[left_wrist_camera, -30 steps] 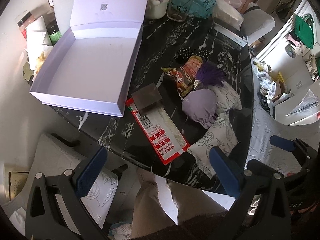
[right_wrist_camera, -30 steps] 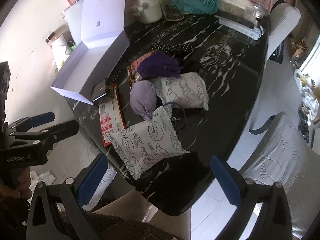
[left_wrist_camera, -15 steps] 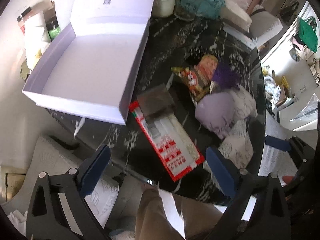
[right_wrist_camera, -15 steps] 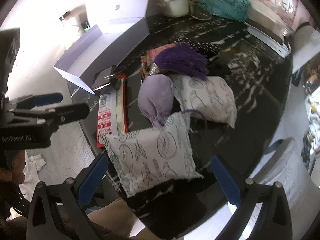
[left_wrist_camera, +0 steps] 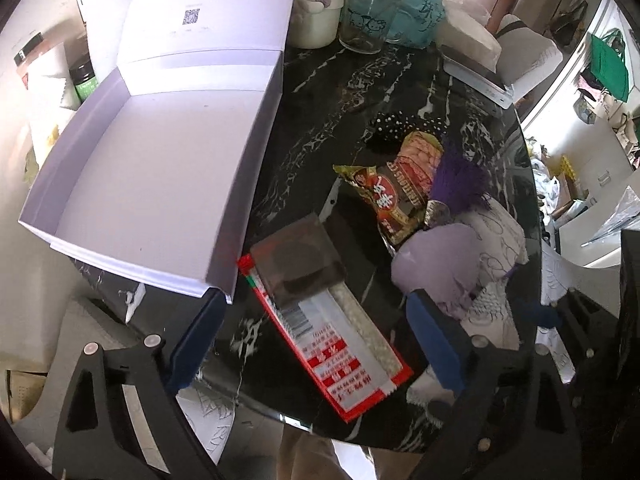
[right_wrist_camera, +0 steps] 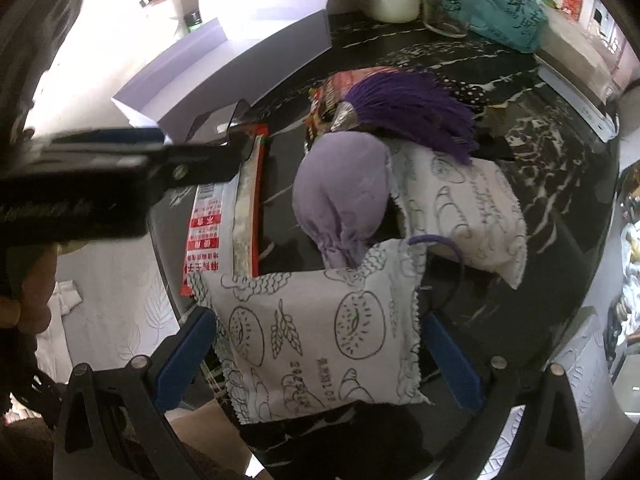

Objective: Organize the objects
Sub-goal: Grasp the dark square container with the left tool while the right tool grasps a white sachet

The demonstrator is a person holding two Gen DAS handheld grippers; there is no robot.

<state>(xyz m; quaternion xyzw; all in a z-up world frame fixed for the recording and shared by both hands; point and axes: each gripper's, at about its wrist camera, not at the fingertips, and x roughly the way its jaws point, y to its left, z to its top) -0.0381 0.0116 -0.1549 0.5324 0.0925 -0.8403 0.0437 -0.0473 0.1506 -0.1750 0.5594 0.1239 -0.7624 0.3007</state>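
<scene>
Printed white pouch (right_wrist_camera: 320,332) lies flat beside lavender open box (left_wrist_camera: 160,160).

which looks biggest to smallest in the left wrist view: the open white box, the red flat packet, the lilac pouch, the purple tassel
1. open white box
2. red flat packet
3. lilac pouch
4. purple tassel
The packet lies nearer the camera than the pouch, so that pair is less sure as real size.

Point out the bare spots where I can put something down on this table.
Free: the floor of the open white box, and the black marble strip between that box, the glass cup and the beaded pouch. Crowded: the near edge, with the red packet, lilac pouch and printed sachets.
</scene>
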